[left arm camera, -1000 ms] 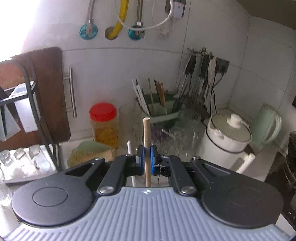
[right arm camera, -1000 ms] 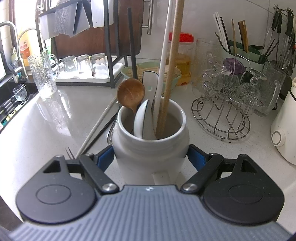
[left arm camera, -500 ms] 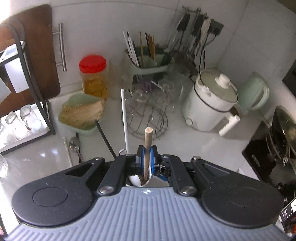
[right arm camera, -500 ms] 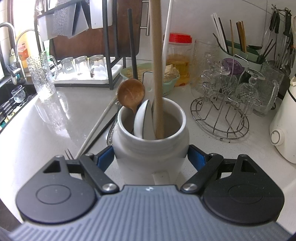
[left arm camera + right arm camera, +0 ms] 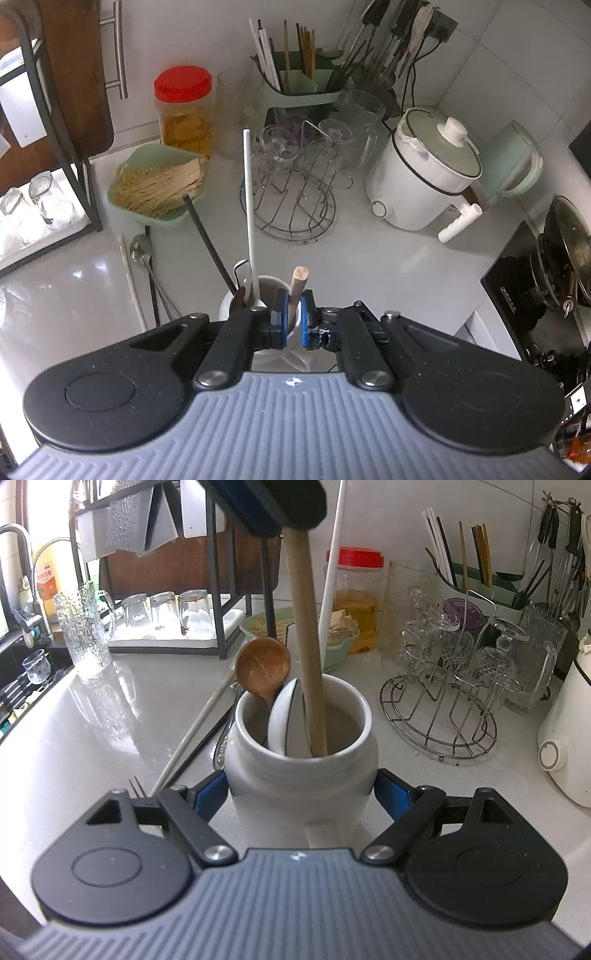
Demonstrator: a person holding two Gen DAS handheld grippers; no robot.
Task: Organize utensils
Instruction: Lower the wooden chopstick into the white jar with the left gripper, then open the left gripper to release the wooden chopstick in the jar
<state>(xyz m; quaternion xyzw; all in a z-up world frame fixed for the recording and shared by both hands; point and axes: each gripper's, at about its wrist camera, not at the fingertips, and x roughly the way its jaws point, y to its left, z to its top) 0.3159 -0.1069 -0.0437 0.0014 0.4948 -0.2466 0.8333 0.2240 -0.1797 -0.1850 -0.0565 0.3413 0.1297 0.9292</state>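
Observation:
A white ceramic utensil jar (image 5: 301, 771) stands on the counter, and my right gripper (image 5: 301, 794) is shut on its sides. Inside it are a brown wooden spoon (image 5: 263, 668), a white ceramic spoon (image 5: 284, 720), a long white stick (image 5: 332, 565) and a wooden handle (image 5: 306, 646). My left gripper (image 5: 291, 323) is shut on the wooden handle (image 5: 297, 284) just below its top end, right above the jar (image 5: 264, 291). The handle's lower end sits deep in the jar. The left gripper's fingers (image 5: 266, 502) show at the top of the right wrist view.
A metal spoon (image 5: 142, 251), a white chopstick (image 5: 129, 273) and a dark stick lie on the counter left of the jar; fork tines (image 5: 135, 786) poke out too. A wire glass rack (image 5: 443, 701), green basket (image 5: 159, 188), red-lidded jar (image 5: 184, 107), white cooker (image 5: 421, 177) and dish rack (image 5: 166, 590) stand behind.
The left gripper has tipped downward and now looks into the jar. The wooden handle swung from leaning right to leaning slightly left inside the jar. The right gripper and jar stayed still.

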